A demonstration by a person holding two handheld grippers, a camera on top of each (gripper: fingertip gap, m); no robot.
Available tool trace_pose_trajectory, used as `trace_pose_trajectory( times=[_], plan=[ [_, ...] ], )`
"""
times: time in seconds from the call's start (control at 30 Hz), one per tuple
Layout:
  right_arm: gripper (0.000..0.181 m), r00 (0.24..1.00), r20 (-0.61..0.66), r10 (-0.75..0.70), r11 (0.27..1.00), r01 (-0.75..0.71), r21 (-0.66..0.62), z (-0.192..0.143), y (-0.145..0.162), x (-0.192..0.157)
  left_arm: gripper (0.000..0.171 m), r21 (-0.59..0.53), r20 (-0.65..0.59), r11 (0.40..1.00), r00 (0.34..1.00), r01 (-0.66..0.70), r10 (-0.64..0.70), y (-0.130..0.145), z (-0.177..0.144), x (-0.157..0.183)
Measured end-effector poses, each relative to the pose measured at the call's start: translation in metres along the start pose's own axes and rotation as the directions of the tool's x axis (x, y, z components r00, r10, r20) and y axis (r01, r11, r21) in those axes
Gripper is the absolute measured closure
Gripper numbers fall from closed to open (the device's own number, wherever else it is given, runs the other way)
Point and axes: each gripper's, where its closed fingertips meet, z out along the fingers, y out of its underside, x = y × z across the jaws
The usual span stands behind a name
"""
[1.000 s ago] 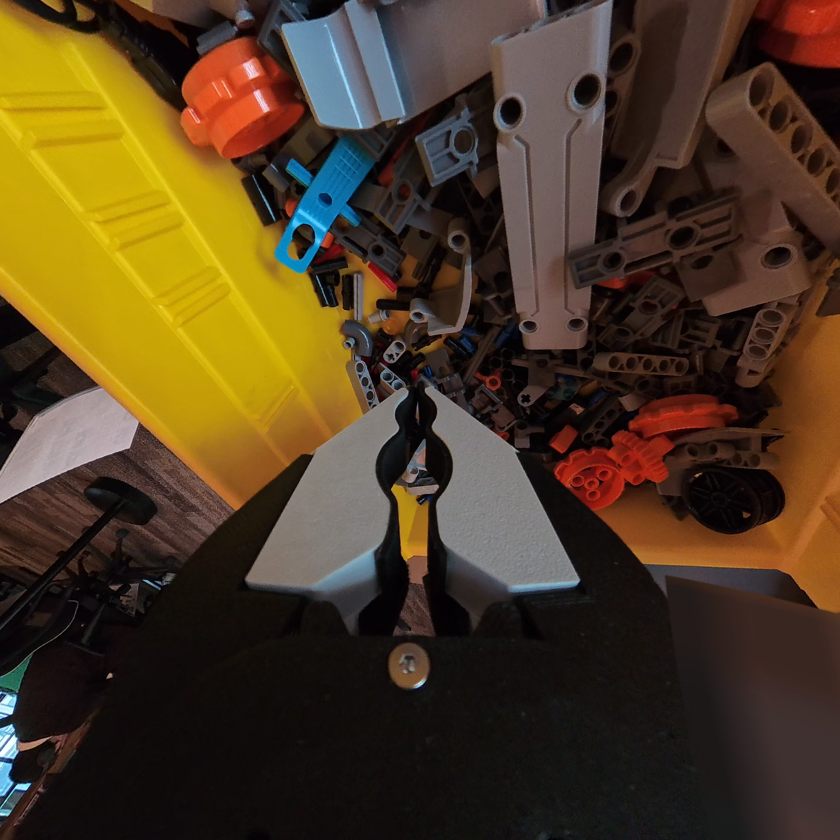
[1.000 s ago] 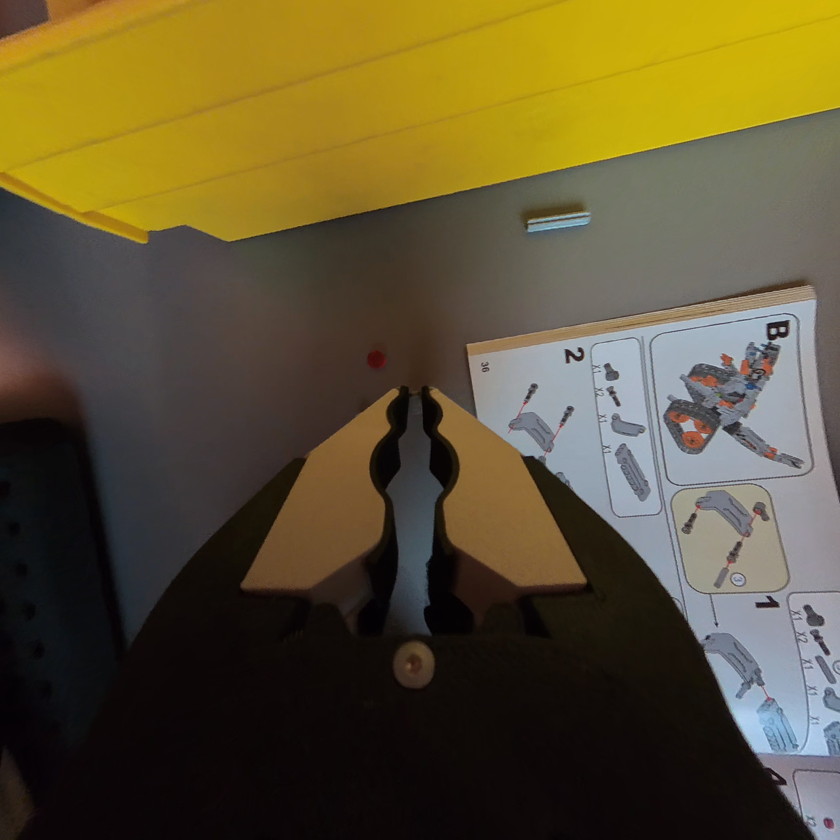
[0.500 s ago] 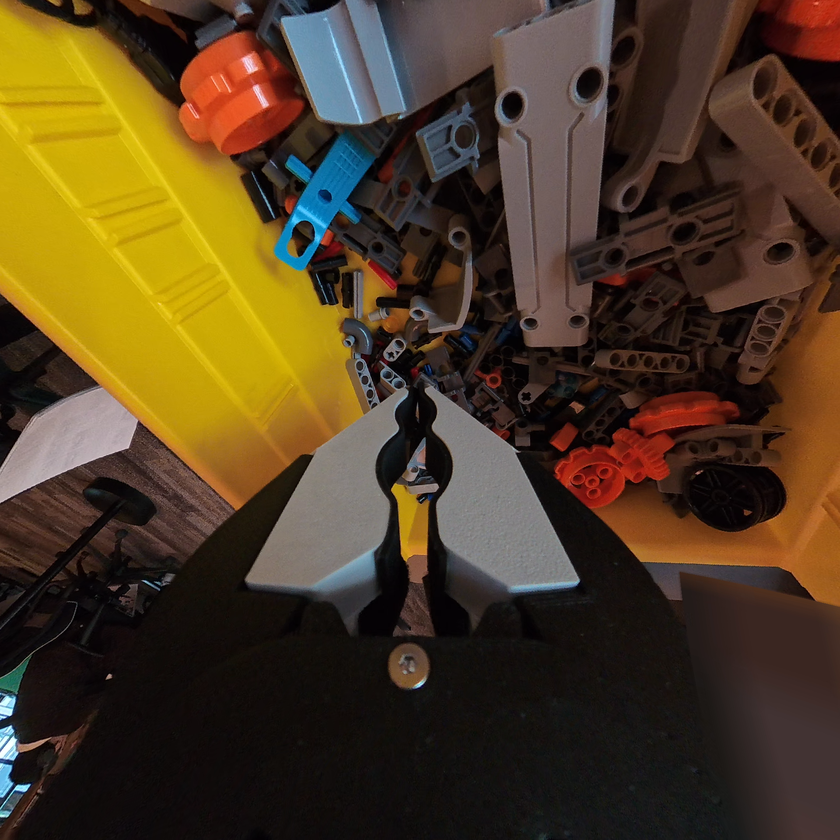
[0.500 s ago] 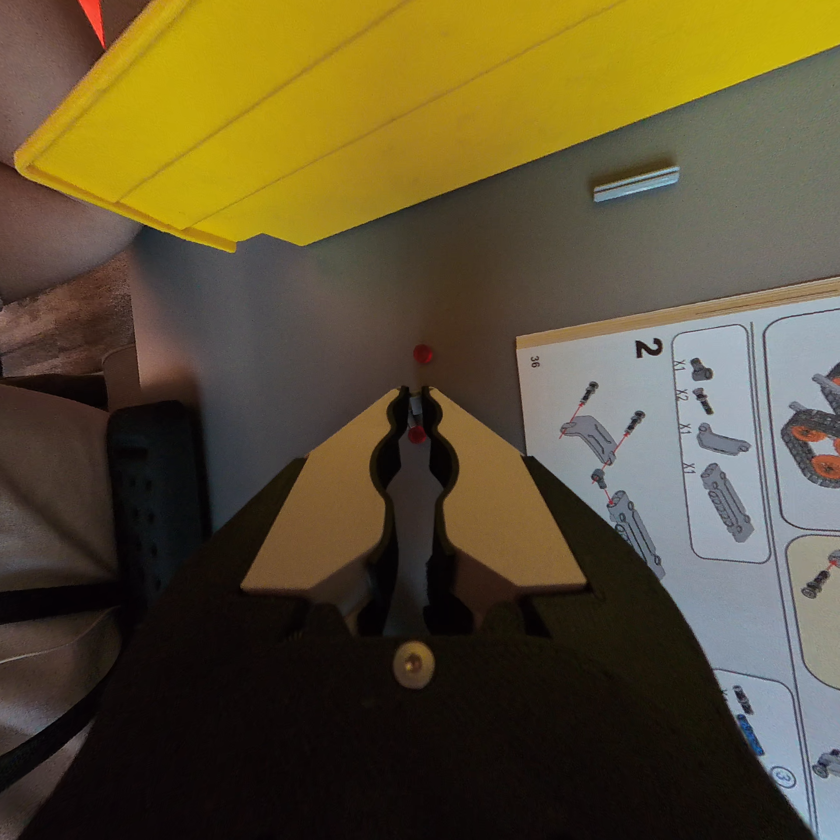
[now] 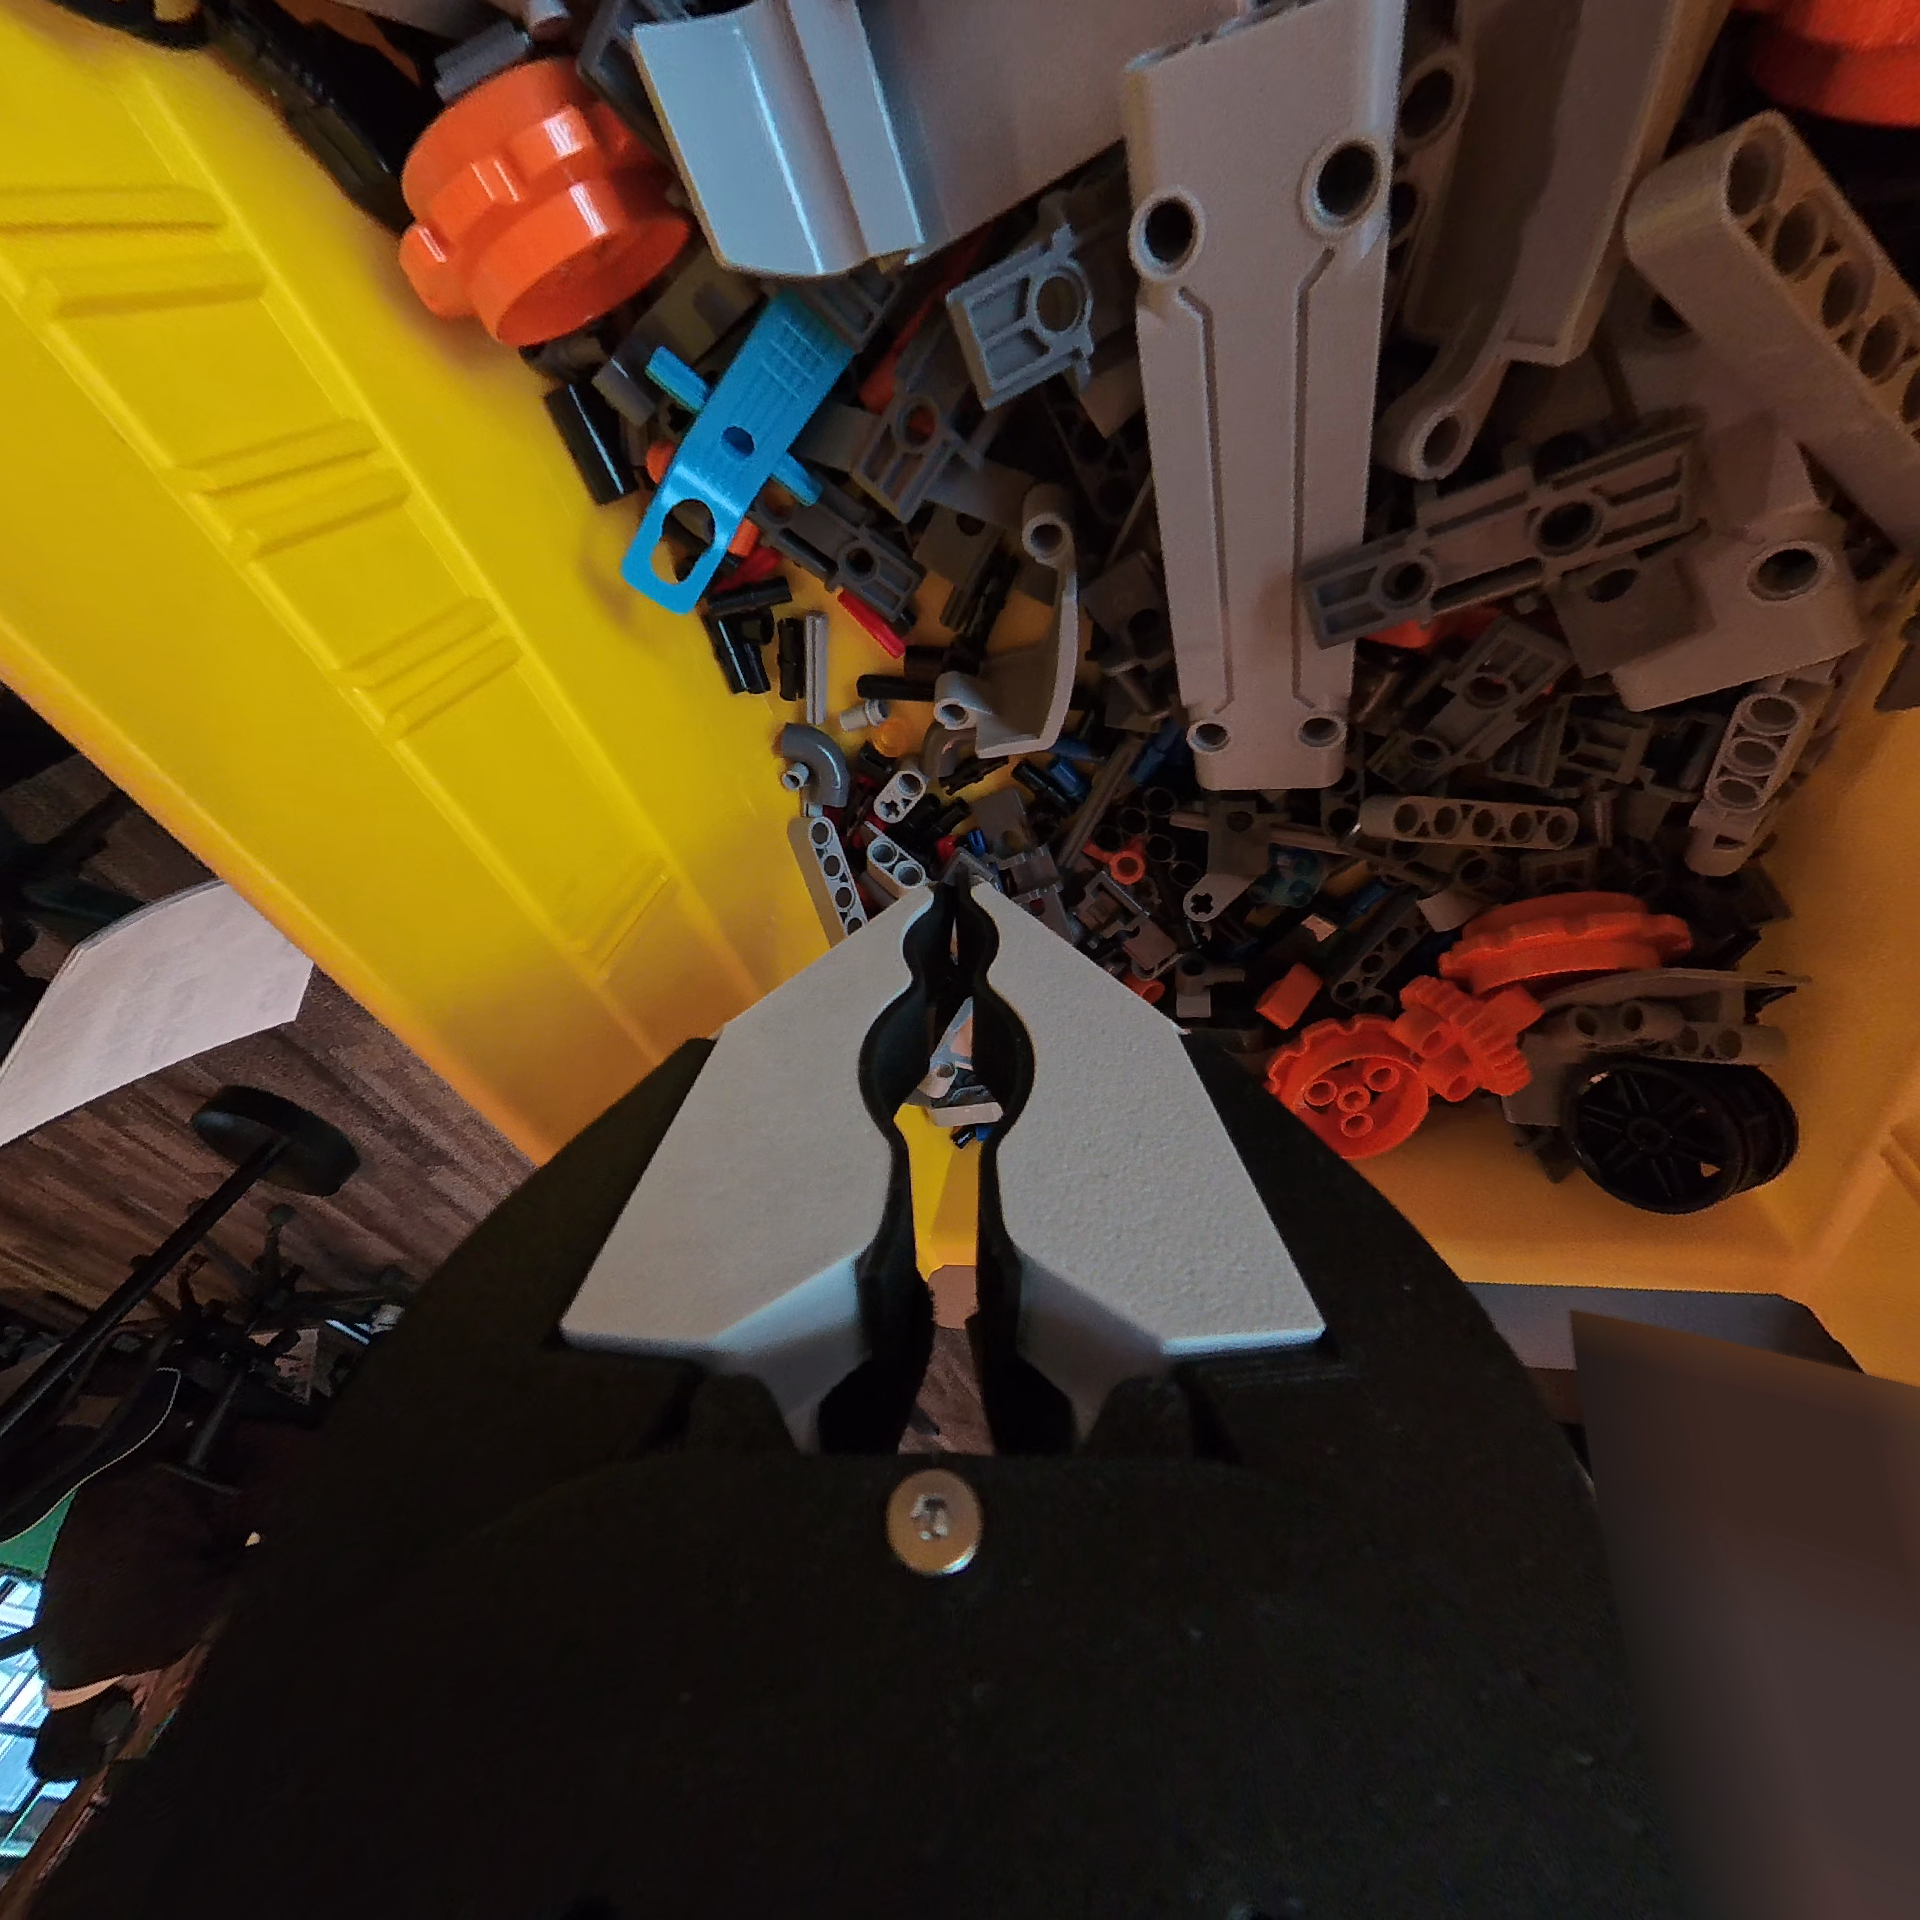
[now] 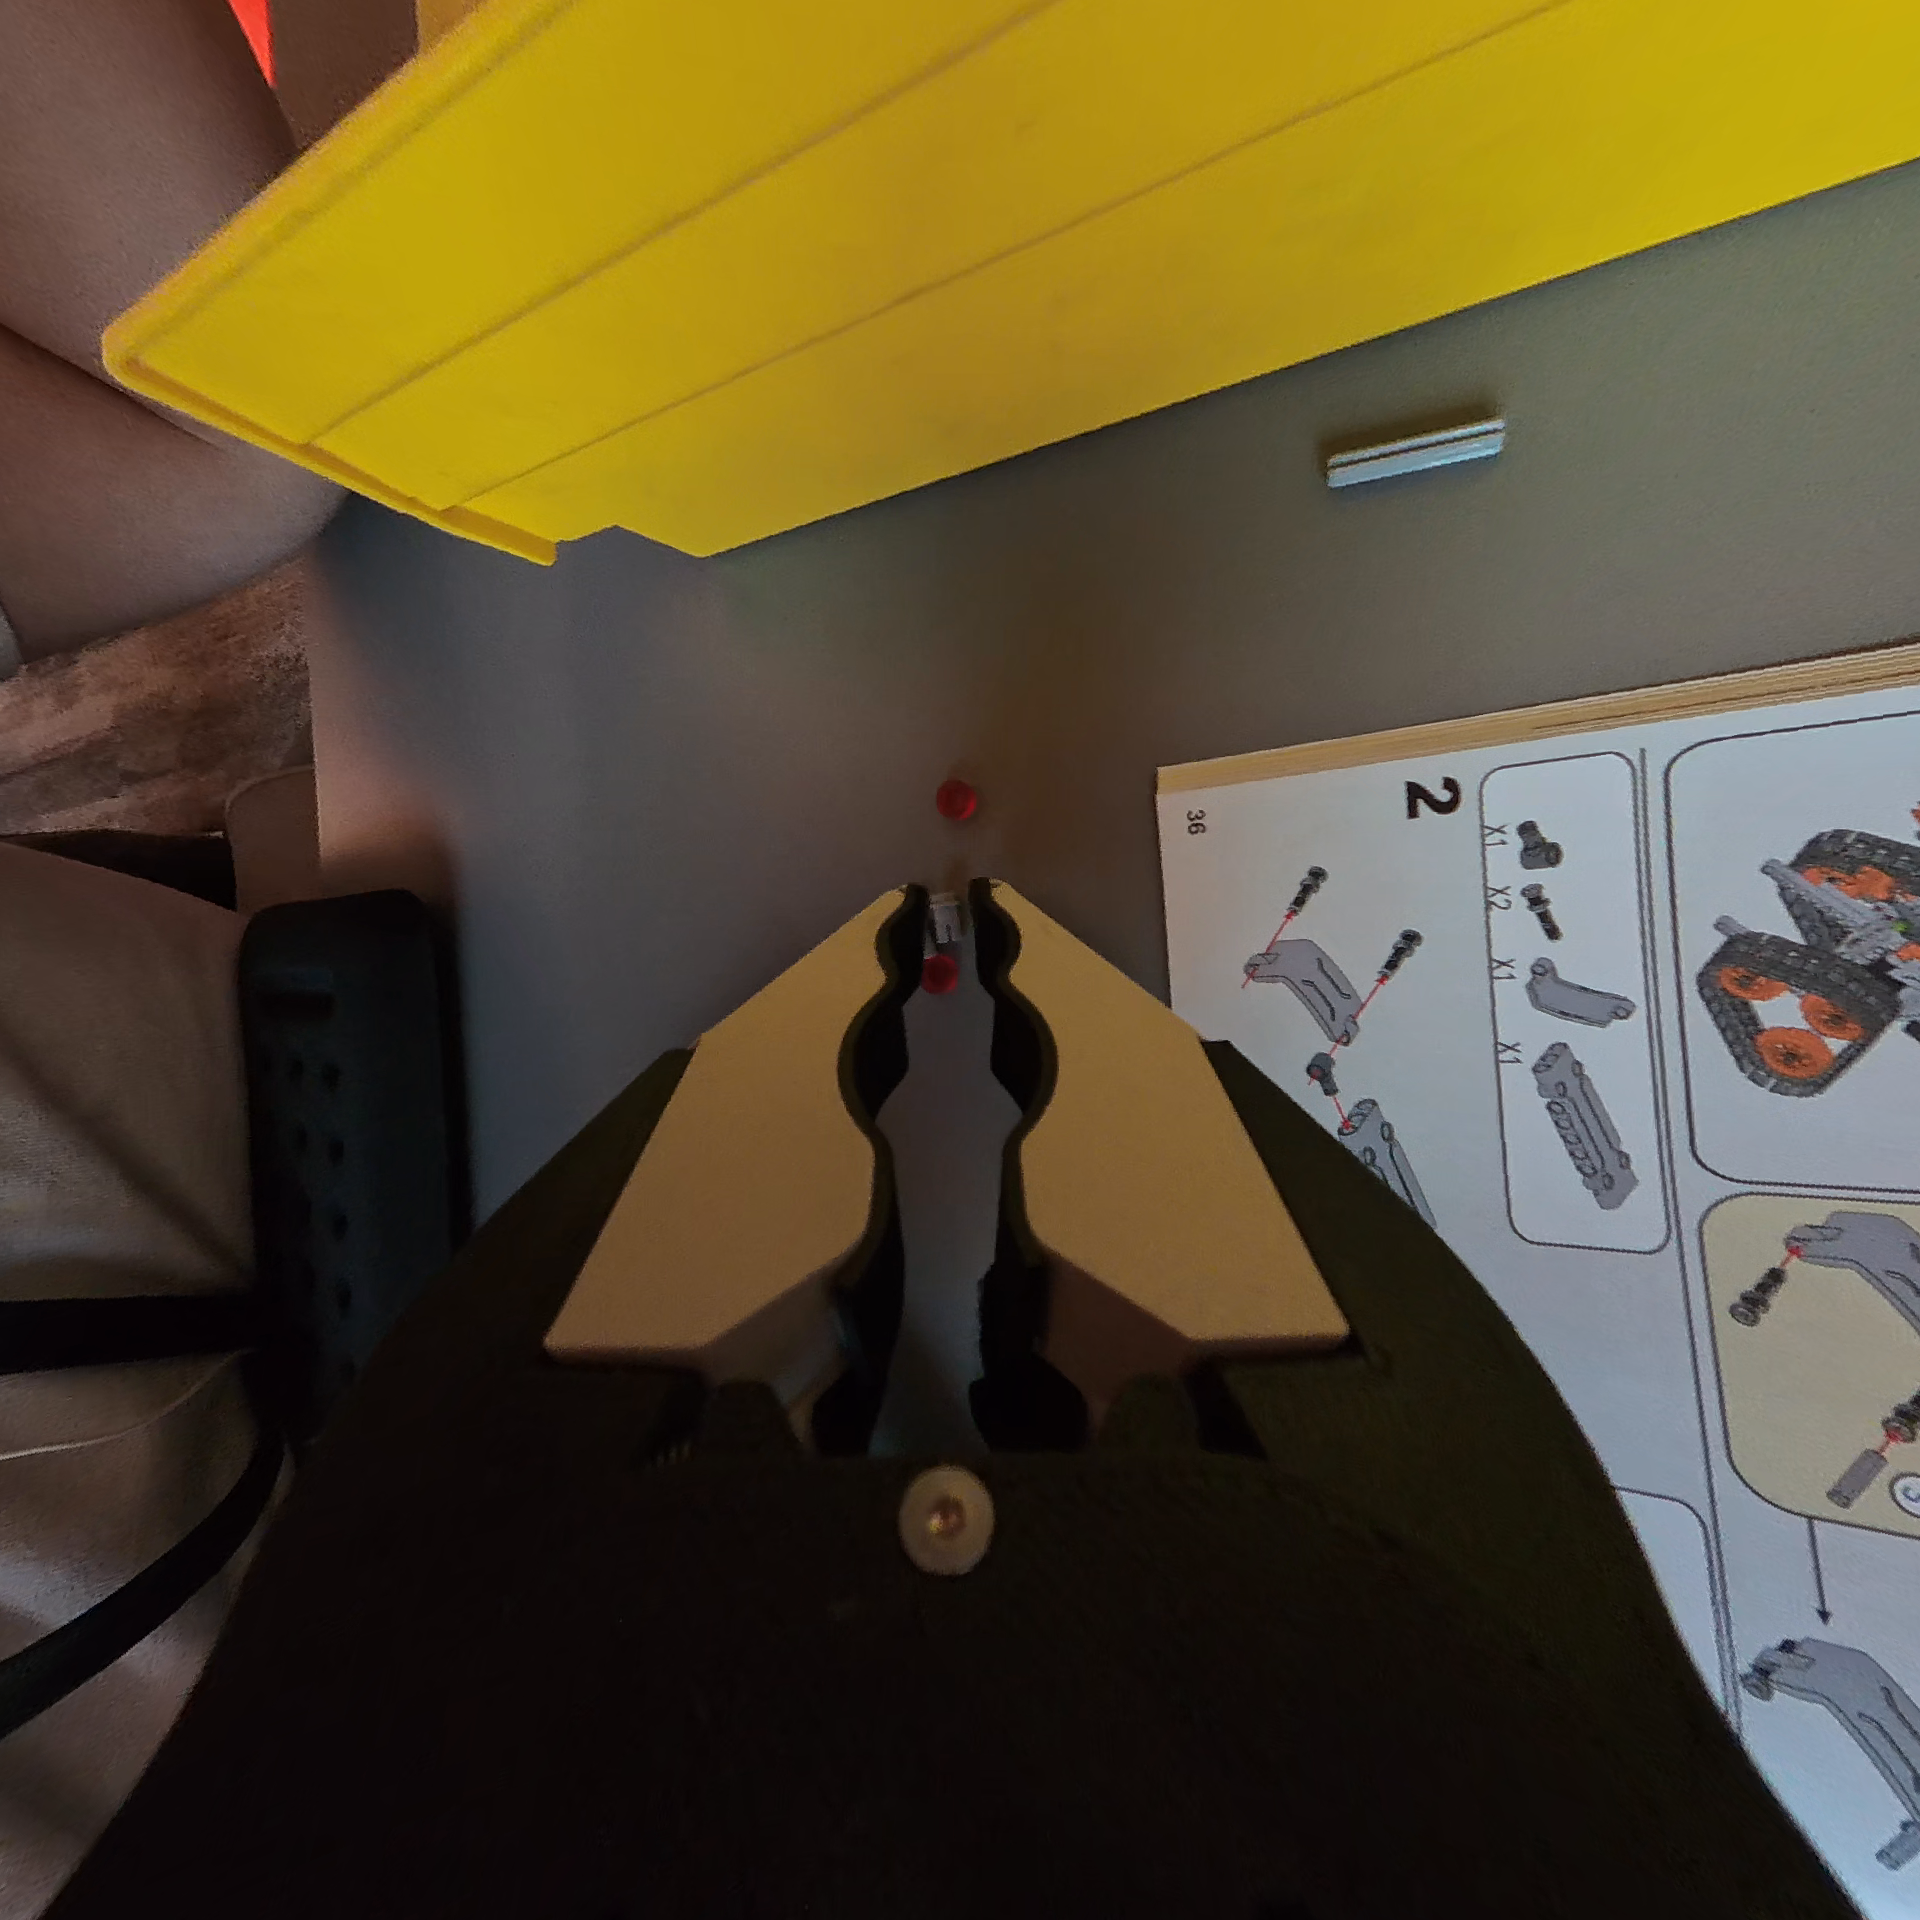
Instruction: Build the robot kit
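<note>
While your left gripper hangs over the yellow bin, its tips are pressed together with nothing visibly between them. Just past those tips lies the heap of building parts: small grey beams, black pins and dark connectors. A long light-grey panel stands over the heap ahead and a little right of the tips. A blue flat piece lies to the left of it, near the bin's wall, and an orange hub sits farther up that wall. To the right of your fingers are orange gears and a black wheel, close to the bin's near corner. Outside the bin, on the left, you can see dark wood flooring and a white sheet.

Your right gripper is over a grey table. Its tips stand only slightly apart and pinch a small pale-grey piece between them. A small red stud shows in the gap just behind that piece; whether it is part of the held piece or lies on the table, I cannot tell. A second red stud lies on the table just beyond the tips. Farther off, up and to the right, is a short grey axle, beside the bin's outer wall. An open instruction booklet lies to the right of your fingers.
</note>
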Motion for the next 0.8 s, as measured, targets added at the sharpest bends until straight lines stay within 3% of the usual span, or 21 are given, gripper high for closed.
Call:
trace_pose_trajectory(
  times=[0.43,0.57,0.8],
  plan=[
    [0.177,0.998,0.013,-0.067,0.997,0.068,-0.047,0.001,0.007,-0.003,0.171,0.001,0.000,1.000,1.000,0.000,0.000,0.000,0.000,0.000],
    [0.178,0.996,0.010,-0.088,0.996,0.088,0.004,-0.011,-0.002,-0.003,0.171,0.003,-0.001,1.000,1.000,0.001,-0.001,0.001,-0.001,0.000],
    [0.181,0.982,0.042,-0.182,0.980,0.185,-0.070,-0.006,0.013,-0.007,0.171,-0.001,0.002,1.000,1.000,0.004,-0.004,0.001,0.000,-0.001]
  ],
)
